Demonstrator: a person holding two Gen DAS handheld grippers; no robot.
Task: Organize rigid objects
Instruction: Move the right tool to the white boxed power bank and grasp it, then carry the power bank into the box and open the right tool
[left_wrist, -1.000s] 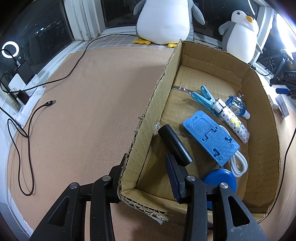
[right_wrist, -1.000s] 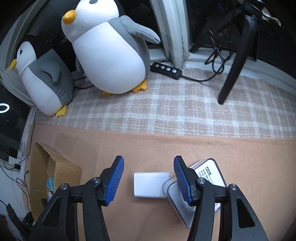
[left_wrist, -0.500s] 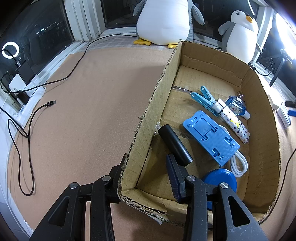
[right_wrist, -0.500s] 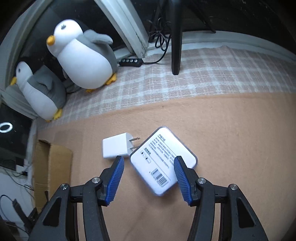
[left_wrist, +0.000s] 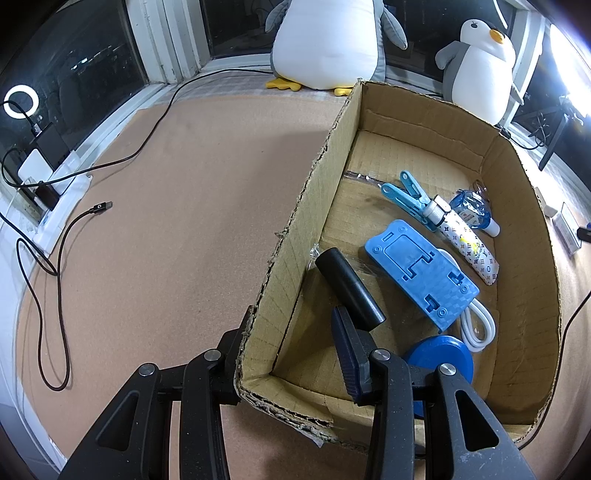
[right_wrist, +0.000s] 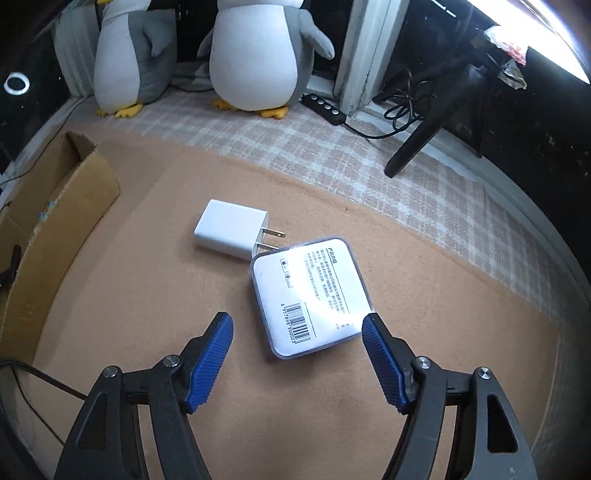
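In the left wrist view my left gripper (left_wrist: 291, 339) straddles the near left wall of a cardboard box (left_wrist: 303, 206), one finger outside and one inside; whether it pinches the wall I cannot tell. The box holds a black cylinder (left_wrist: 349, 288), a blue phone stand (left_wrist: 421, 273), a blue clip (left_wrist: 404, 195), a patterned tube (left_wrist: 467, 247), a white cable (left_wrist: 480, 325) and a blue disc (left_wrist: 439, 356). In the right wrist view my right gripper (right_wrist: 297, 328) is open and empty, just before a flat white case with a barcode (right_wrist: 308, 295). A white plug charger (right_wrist: 231, 232) touches the case's far corner.
Two plush penguins (right_wrist: 255, 55) sit on a checked cloth by the window. A black power strip (right_wrist: 325, 109) and a tripod leg (right_wrist: 417, 144) lie behind. The box's corner (right_wrist: 55, 192) shows at the left. A black cable (left_wrist: 55, 273) loops on the tan mat.
My right gripper has swung and pulled back, so the white case and charger now lie ahead of the open fingers instead of between them. The left gripper and box have not moved.
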